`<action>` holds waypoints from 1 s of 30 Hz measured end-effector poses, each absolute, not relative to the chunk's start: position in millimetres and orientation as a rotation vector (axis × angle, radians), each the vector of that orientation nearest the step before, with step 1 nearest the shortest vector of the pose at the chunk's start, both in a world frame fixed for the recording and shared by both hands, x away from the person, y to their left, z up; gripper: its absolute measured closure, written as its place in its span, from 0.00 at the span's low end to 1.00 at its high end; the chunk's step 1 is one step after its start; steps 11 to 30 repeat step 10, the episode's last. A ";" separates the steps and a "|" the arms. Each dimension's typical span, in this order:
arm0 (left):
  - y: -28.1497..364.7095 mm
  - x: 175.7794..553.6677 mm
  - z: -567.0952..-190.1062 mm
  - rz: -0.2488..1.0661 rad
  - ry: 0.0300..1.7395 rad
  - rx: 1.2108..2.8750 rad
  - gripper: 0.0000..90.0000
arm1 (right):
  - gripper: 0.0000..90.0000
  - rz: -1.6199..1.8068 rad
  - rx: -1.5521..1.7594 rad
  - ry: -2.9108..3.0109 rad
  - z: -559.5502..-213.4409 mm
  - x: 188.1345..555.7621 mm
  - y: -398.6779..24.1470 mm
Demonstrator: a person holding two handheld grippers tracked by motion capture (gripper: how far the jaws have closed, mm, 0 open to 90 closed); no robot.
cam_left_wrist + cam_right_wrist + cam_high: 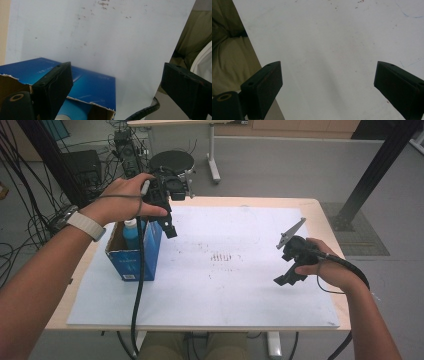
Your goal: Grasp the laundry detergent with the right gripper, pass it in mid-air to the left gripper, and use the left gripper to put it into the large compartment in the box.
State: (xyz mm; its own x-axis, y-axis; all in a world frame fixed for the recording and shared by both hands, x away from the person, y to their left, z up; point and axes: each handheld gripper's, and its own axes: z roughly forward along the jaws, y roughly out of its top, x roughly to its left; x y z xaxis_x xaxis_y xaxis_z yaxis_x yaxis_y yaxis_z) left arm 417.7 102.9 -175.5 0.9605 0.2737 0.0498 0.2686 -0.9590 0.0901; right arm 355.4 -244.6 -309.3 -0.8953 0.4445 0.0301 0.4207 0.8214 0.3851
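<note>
Hovering over the blue box (134,254), the spread, empty left gripper (169,226) is best lowered squarely around the bottle (131,233); right gripper (287,279) released.

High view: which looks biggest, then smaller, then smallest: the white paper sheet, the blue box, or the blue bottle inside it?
1. white paper sheet
2. blue box
3. blue bottle, though the box hides most of it.
</note>
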 end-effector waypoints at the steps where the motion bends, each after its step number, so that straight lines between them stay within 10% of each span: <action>1: 102.4 417.8 -175.7 0.097 0.415 3.030 0.12 | 0.09 0.596 0.695 2.940 -309.4 355.5 -244.7; 30: 103.7 418.4 -176.5 0.090 0.446 3.018 0.12 | 0.09 0.608 0.700 2.940 -312.4 355.6 -244.6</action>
